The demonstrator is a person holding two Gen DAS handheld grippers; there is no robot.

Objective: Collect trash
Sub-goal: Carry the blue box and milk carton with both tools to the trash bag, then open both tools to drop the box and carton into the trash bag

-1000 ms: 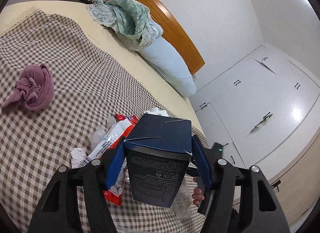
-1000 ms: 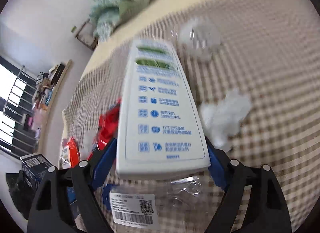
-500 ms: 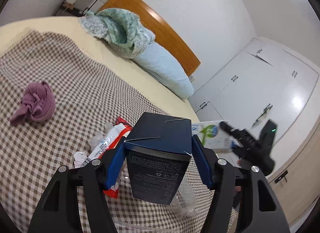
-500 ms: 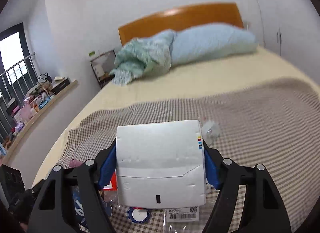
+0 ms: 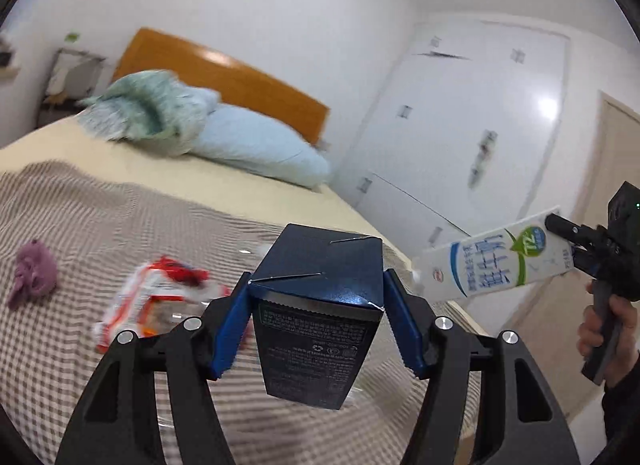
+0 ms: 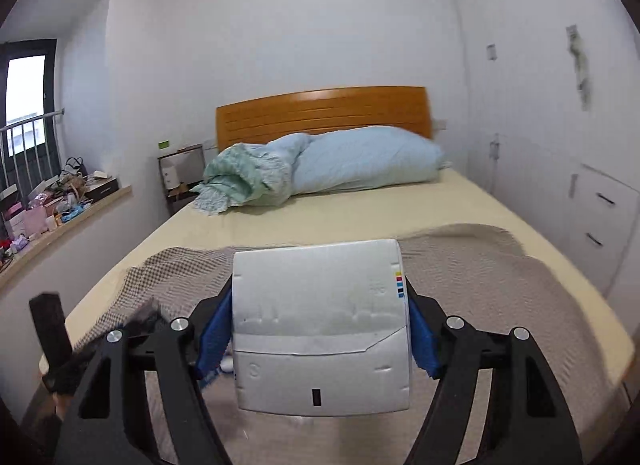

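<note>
Now we hold a dark blue carton (image 5: 316,317) clamped in our left gripper (image 5: 316,329) and a white milk carton (image 6: 320,329) clamped in our right gripper (image 6: 320,337), both raised over the checked blanket (image 5: 80,225), with a red wrapper (image 5: 152,301) lying at near left.

Dark blue carton (image 5: 316,305) and white milk carton (image 6: 320,329), both claw-held aloft.

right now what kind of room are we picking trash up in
A bedroom, most likely: a bed with a wooden headboard, a pale blue pillow against it, and white built-in wardrobes along the wall beside the bed.
</note>
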